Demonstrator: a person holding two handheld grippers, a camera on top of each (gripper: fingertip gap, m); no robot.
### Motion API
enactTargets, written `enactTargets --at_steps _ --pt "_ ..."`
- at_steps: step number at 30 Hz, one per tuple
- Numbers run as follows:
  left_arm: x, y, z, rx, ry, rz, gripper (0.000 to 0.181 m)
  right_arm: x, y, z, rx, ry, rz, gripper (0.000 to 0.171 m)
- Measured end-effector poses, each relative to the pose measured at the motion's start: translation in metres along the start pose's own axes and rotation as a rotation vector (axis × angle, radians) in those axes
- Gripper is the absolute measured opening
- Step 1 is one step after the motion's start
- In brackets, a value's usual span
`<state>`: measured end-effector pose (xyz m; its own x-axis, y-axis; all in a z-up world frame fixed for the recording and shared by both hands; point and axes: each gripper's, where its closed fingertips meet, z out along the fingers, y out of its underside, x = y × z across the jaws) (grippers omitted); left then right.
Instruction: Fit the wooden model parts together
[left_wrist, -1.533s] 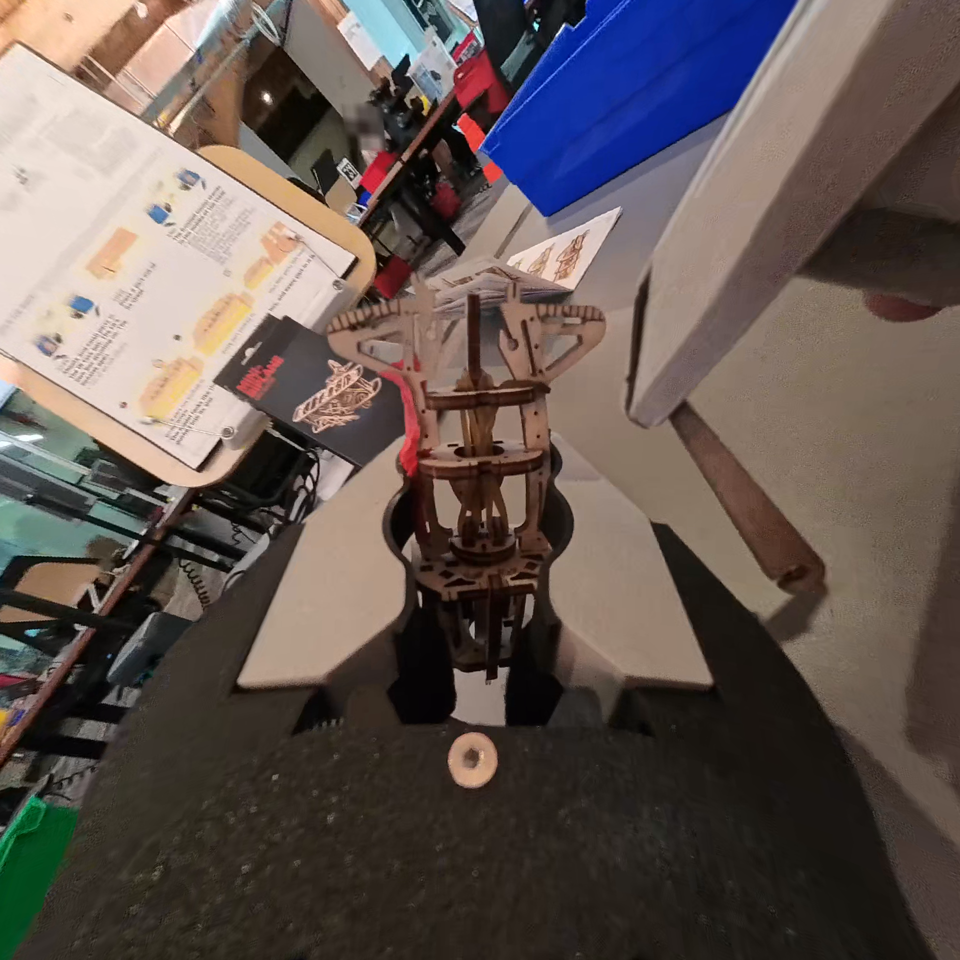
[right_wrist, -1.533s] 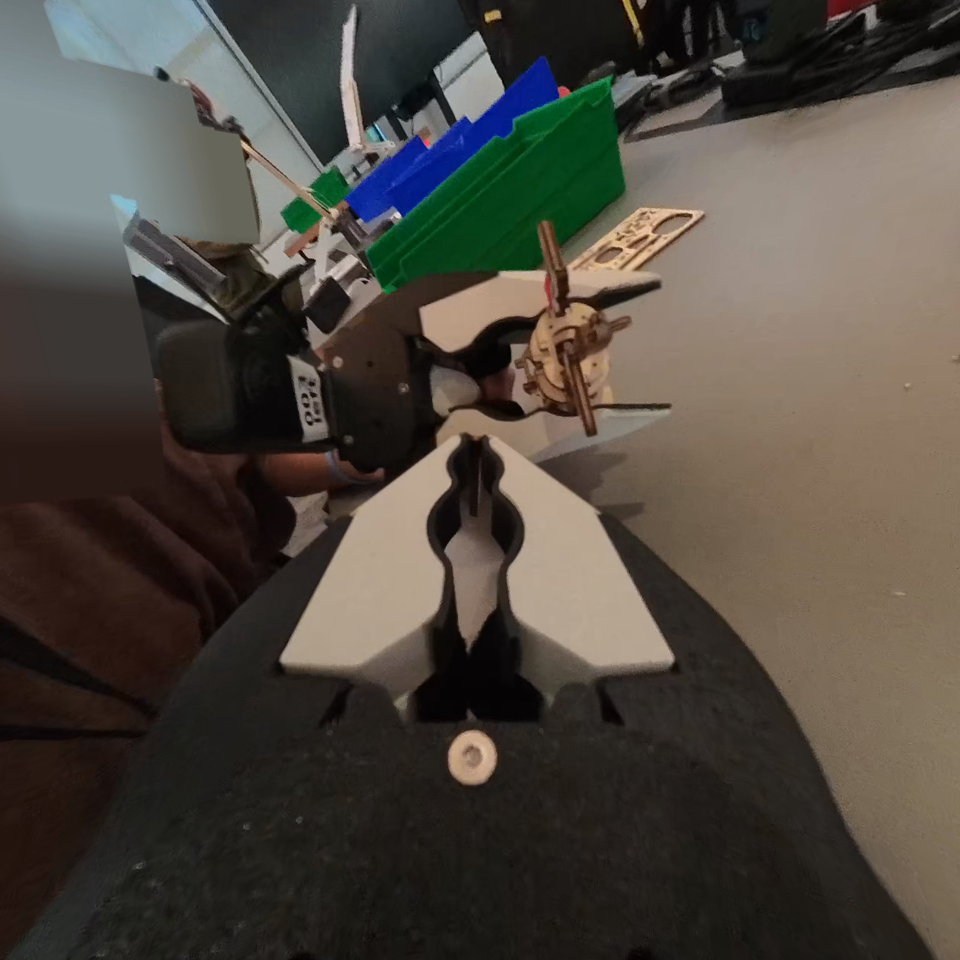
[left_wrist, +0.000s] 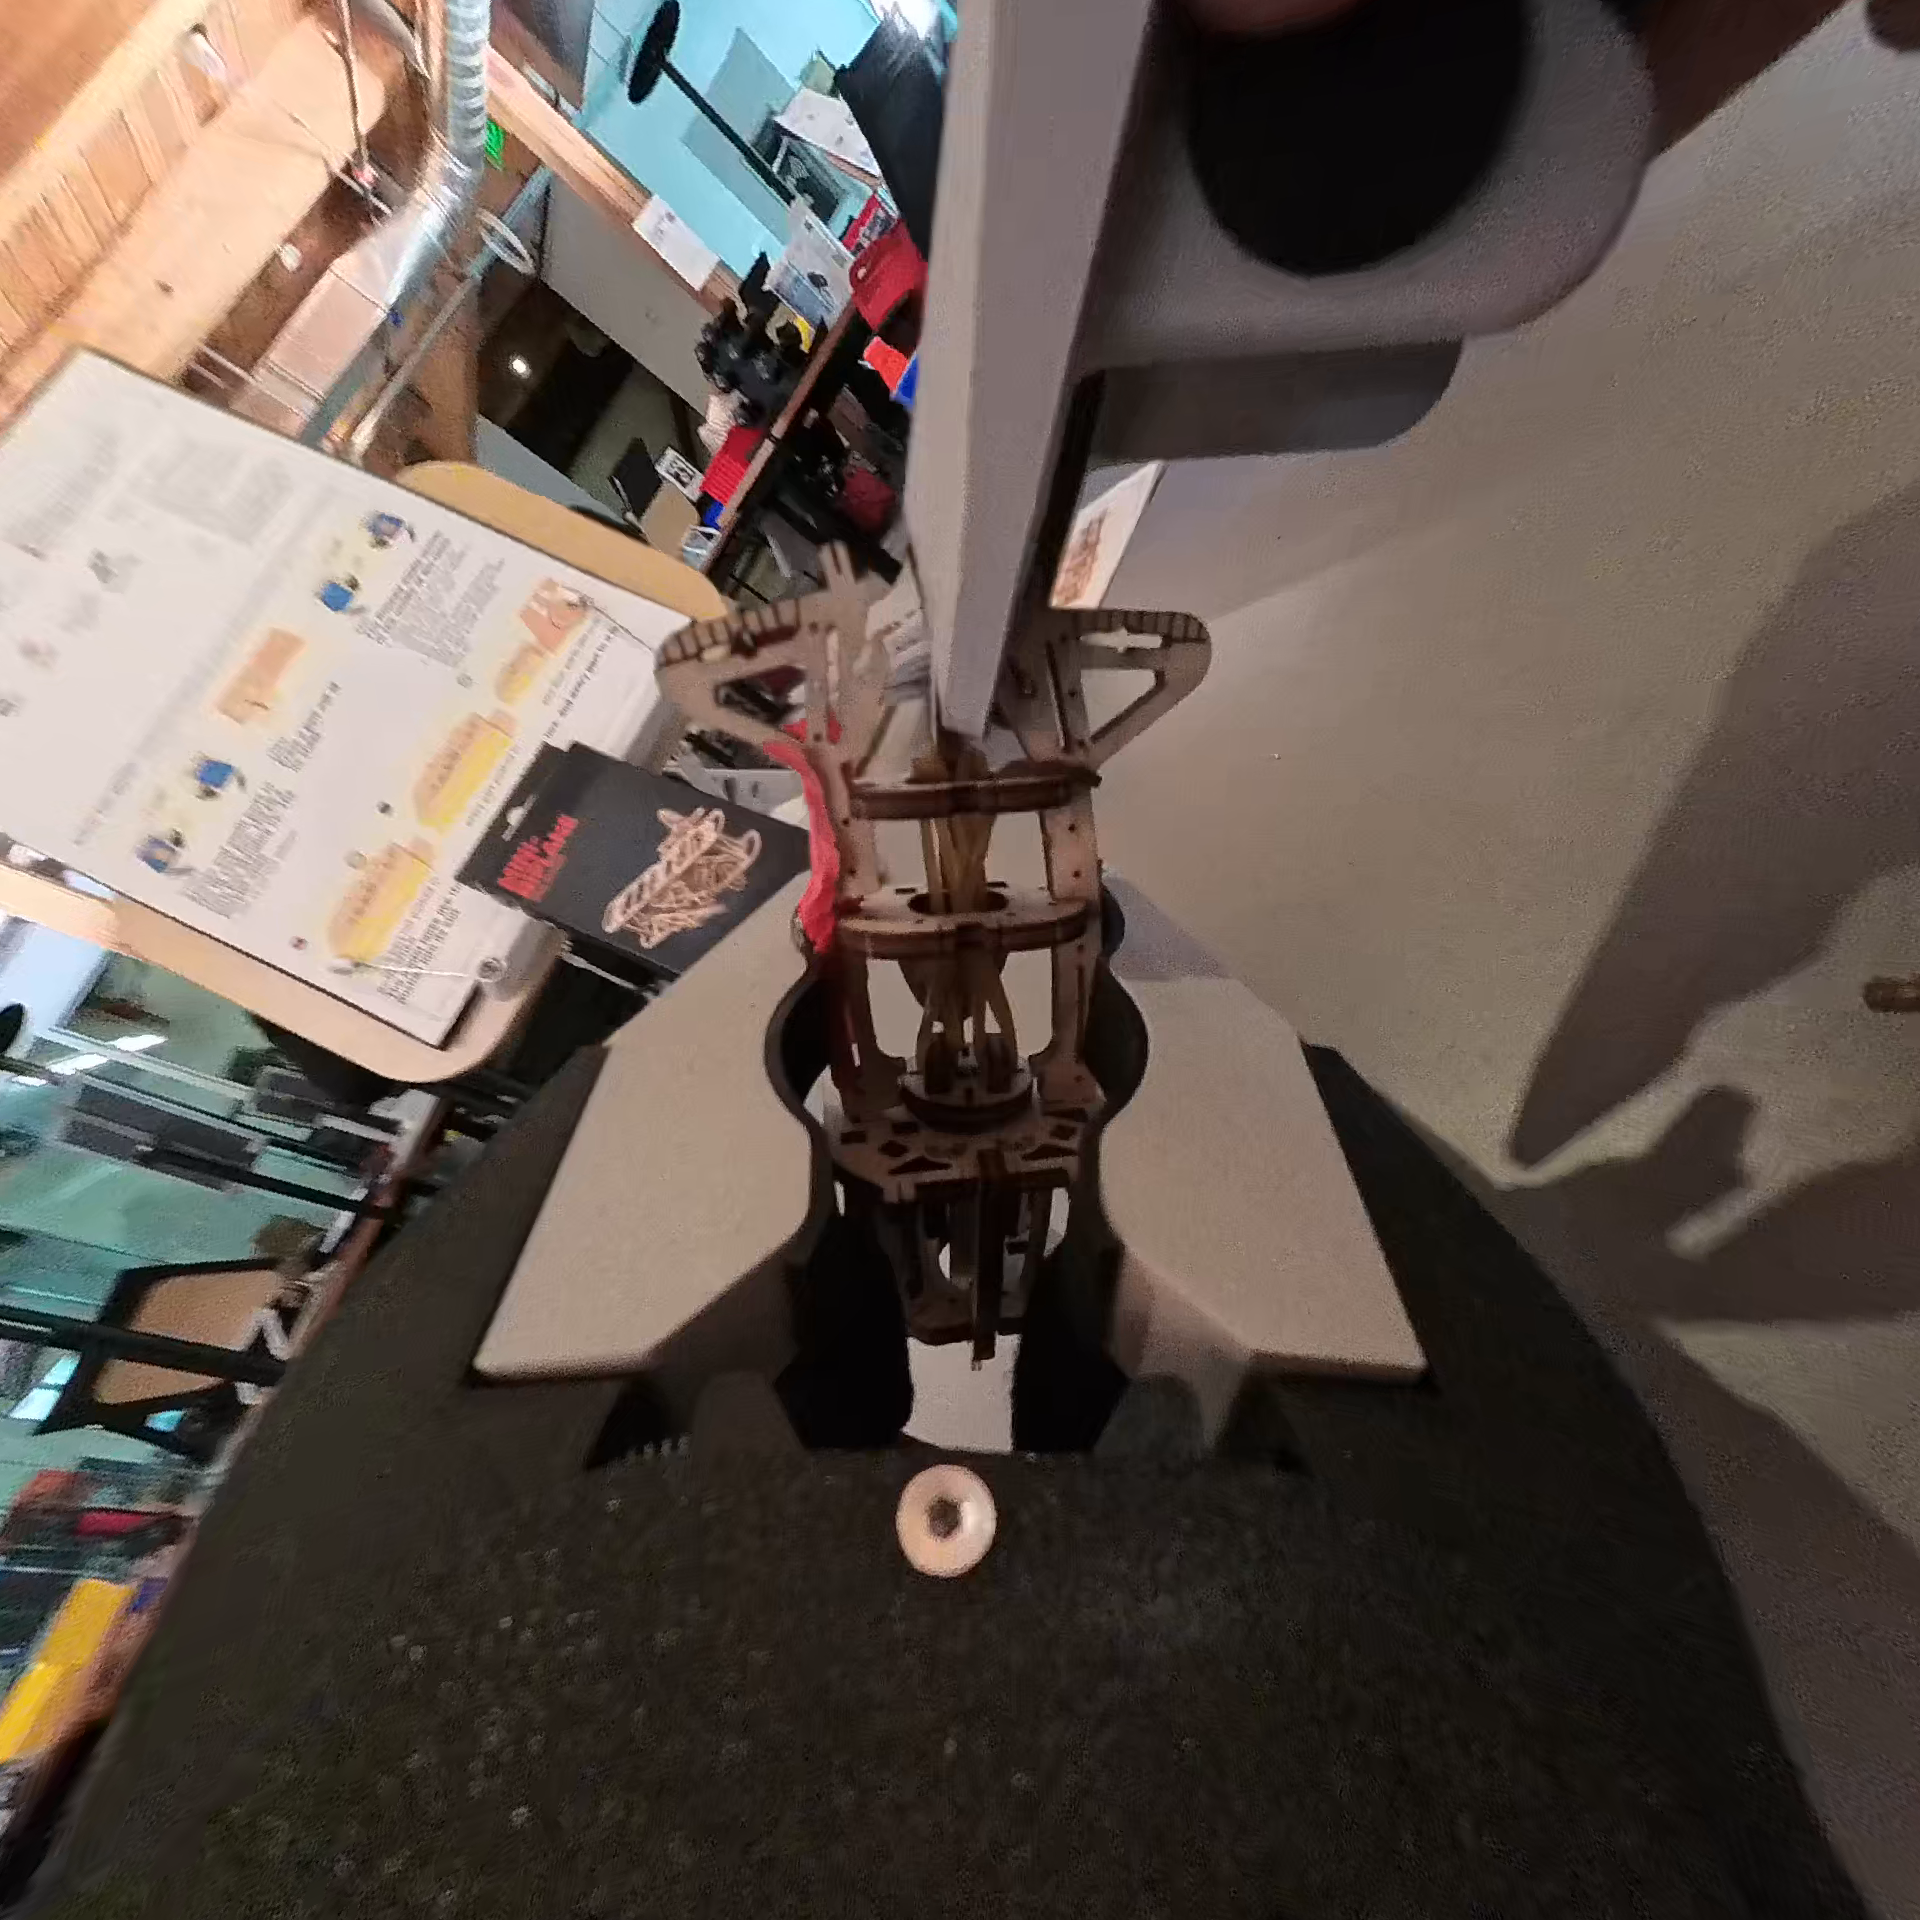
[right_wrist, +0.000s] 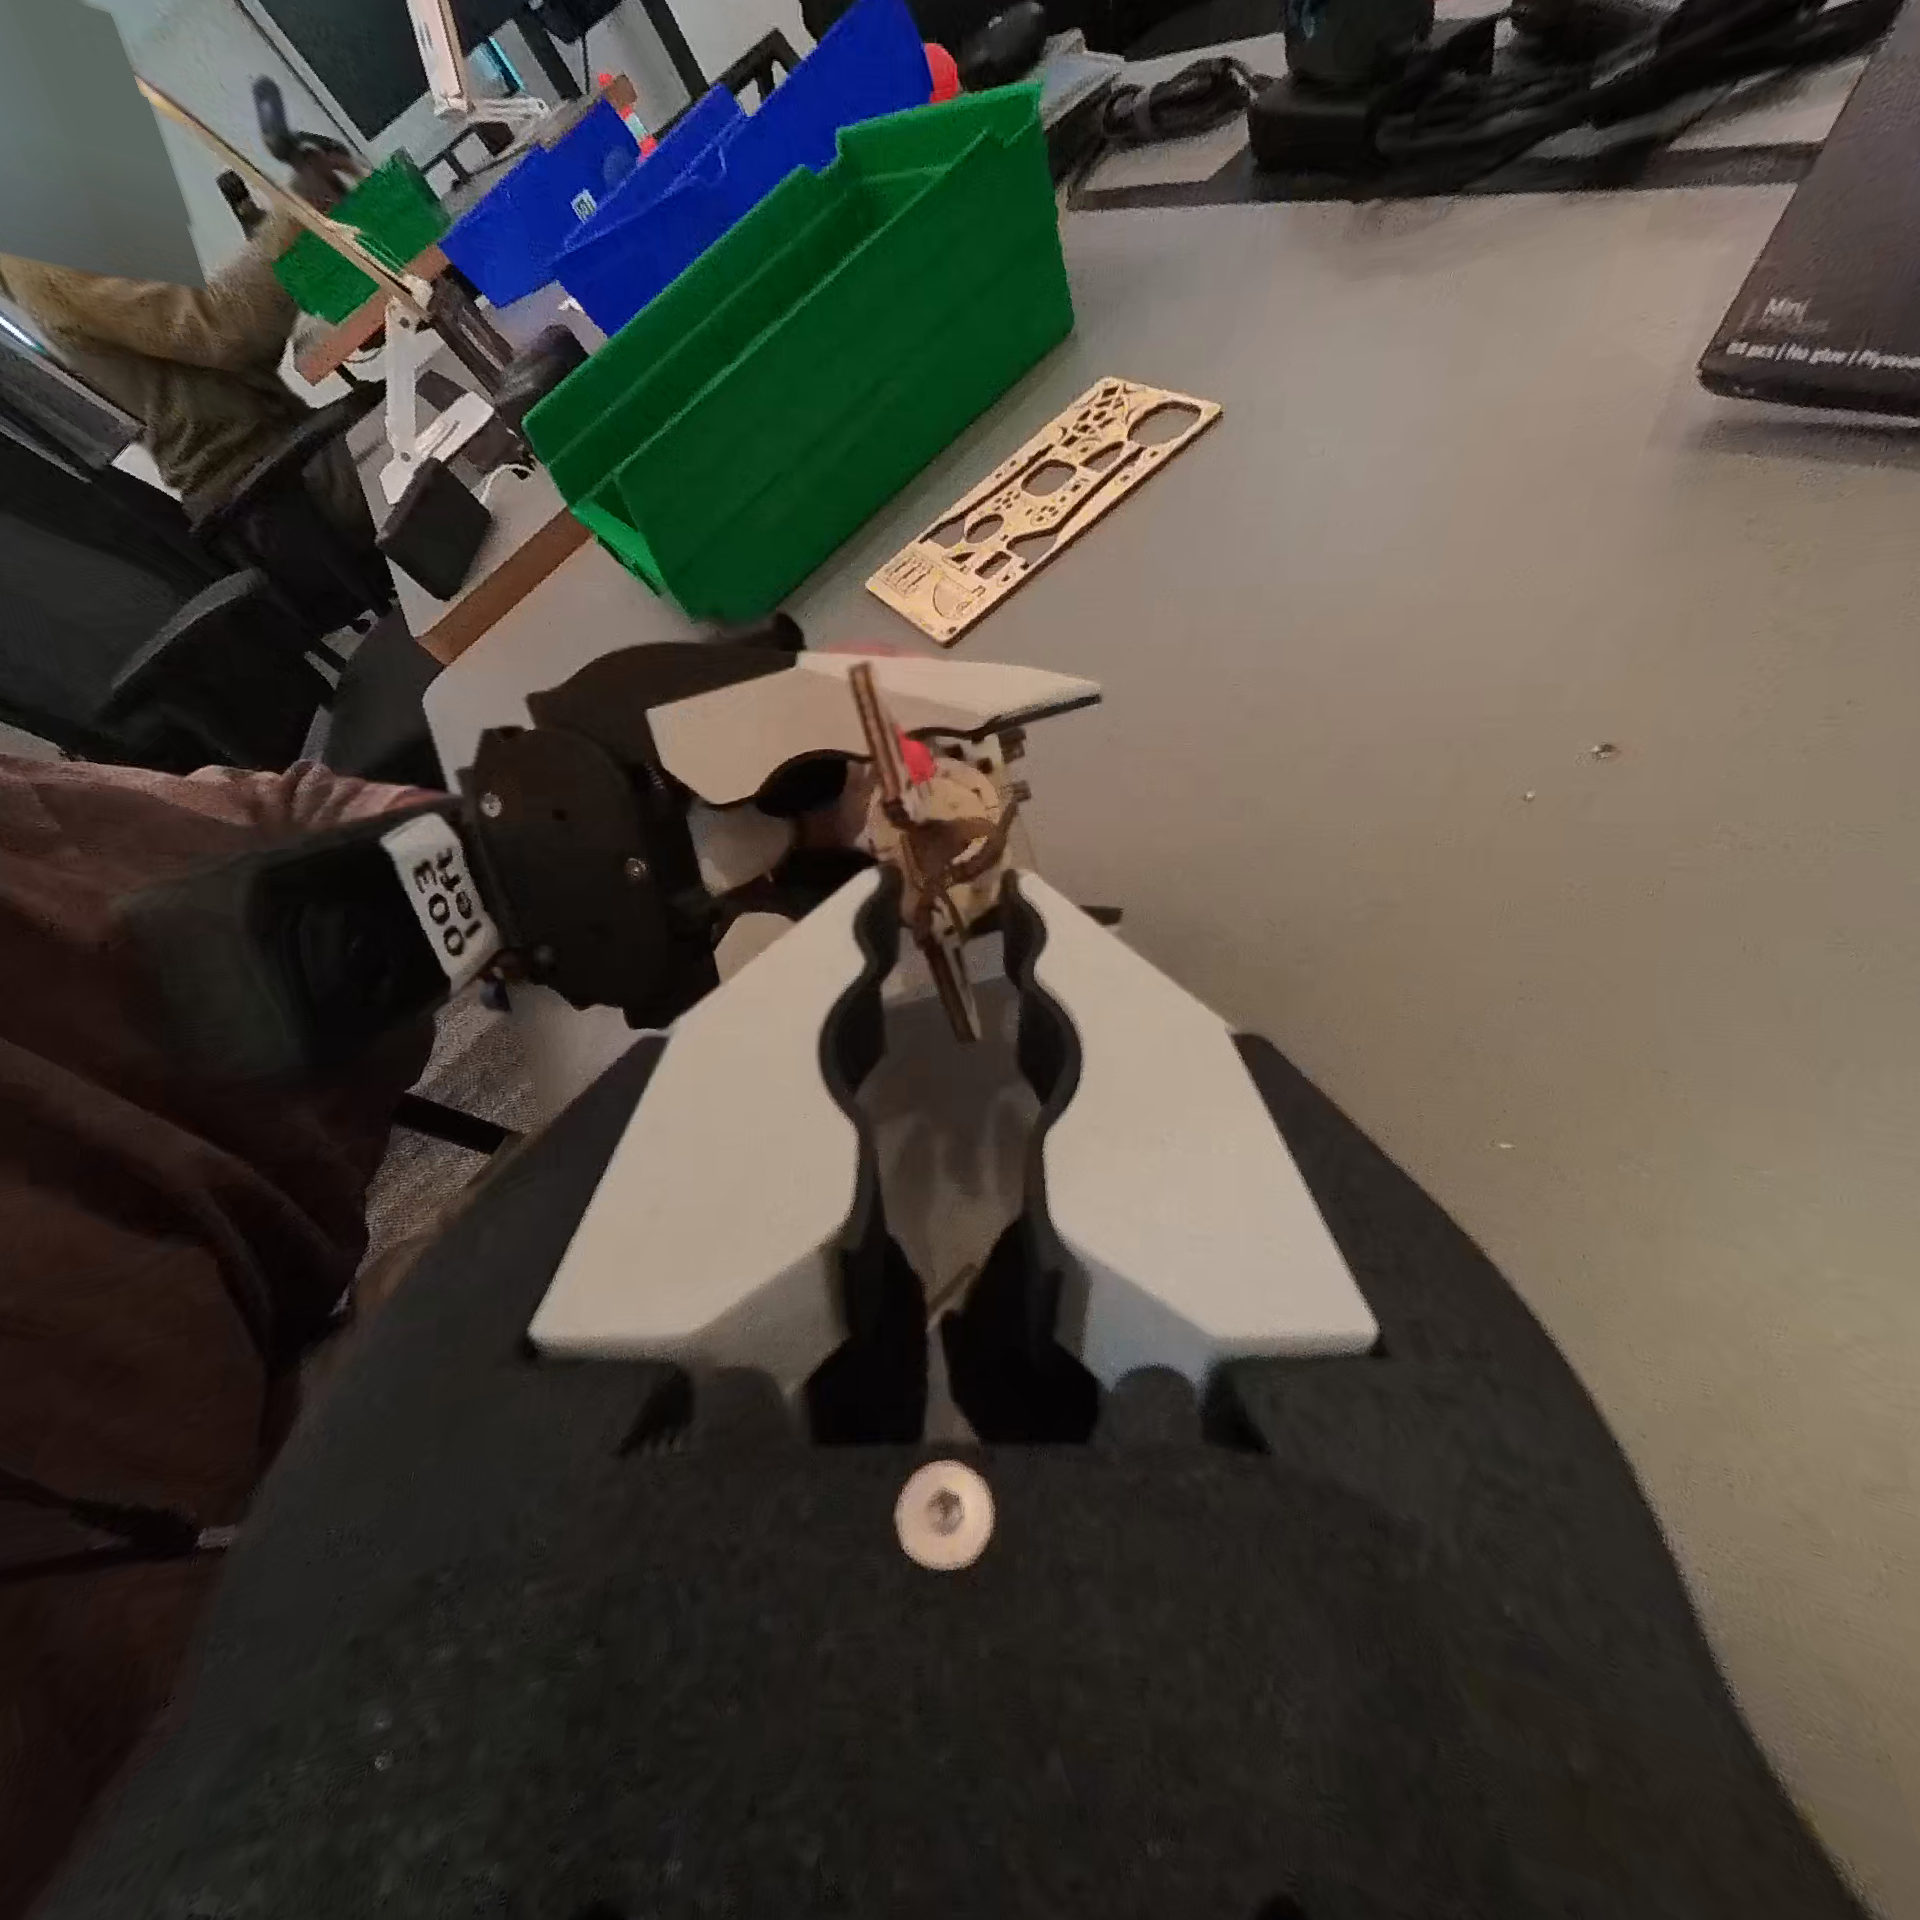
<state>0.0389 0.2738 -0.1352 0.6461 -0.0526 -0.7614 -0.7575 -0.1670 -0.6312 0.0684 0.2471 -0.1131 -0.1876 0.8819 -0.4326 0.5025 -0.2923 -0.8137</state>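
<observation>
Two grippers meet: left gripper (left_wrist: 961, 1039) clamps the wooden model (left_wrist: 961, 997); right gripper (right_wrist: 951, 914), jaws apart, straddles its rod (right_wrist: 940, 935), which runs crosswise between them.

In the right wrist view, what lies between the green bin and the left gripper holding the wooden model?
Only bare grey table; the green bin and left gripper with the wooden model have nothing between them.

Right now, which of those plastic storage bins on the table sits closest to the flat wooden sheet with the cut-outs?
The green plastic bin. It sits just left of the flat laser-cut wooden sheet, while the blue plastic bins stand behind it, farther off.
</observation>
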Motion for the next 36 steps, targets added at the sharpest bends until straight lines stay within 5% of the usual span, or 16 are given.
enactTargets --at_steps 22,36 --pt "-0.001 0.004 0.004 -0.045 -0.033 0.071 0.043 0.010 0.001 0.006 -0.036 0.021 0.081 0.001" --pt "-0.003 -0.012 -0.002 0.014 -0.129 0.263 0.042 0.006 0.003 -0.005 -0.007 -0.265 0.507 0.001"
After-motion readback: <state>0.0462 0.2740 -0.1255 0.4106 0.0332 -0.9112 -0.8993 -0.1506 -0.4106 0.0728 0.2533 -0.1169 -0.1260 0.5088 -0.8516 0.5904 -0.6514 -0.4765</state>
